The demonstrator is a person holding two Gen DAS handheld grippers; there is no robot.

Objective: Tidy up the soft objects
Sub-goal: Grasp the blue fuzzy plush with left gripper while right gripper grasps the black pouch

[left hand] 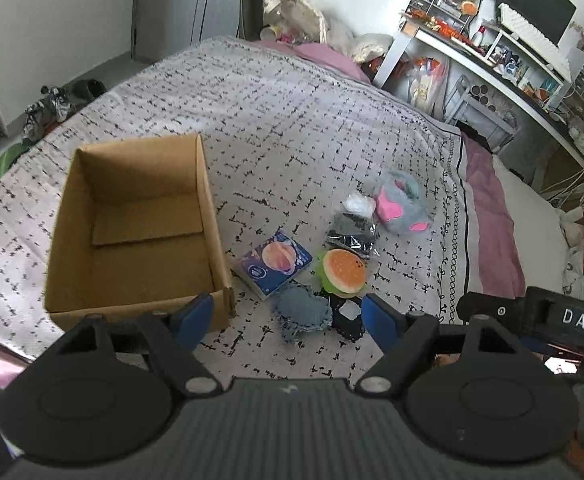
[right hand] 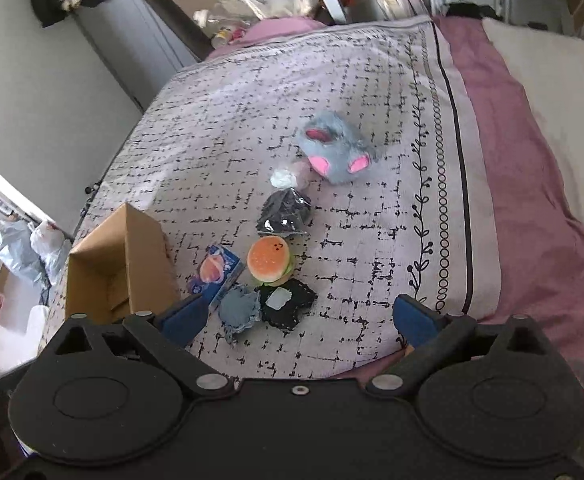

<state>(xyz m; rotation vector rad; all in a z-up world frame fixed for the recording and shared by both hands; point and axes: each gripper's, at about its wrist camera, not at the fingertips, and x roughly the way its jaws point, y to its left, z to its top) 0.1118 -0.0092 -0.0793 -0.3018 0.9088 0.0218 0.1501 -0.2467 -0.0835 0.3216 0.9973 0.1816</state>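
a: soft things?
b: six, clustered on the bedspread [left hand: 292,128] right of the cardboard box [left hand: 131,248]. one burger plush [left hand: 344,270], one blue packet [left hand: 275,266] just beside the box, one blue-grey knit piece [left hand: 302,312], one black knit piece with a white tag [left hand: 348,318], one black bagged bundle [left hand: 352,228], one grey-pink furry toy [left hand: 402,202] farthest off.
a: box contents?
b: one loose cardboard sheet [left hand: 147,220] flat on the bottom. no soft item inside.
a: claws?
b: left gripper [left hand: 287,316] jaws apart, nothing between the pads, above the knit pieces. right gripper [right hand: 298,318] also spread wide, holding nothing.
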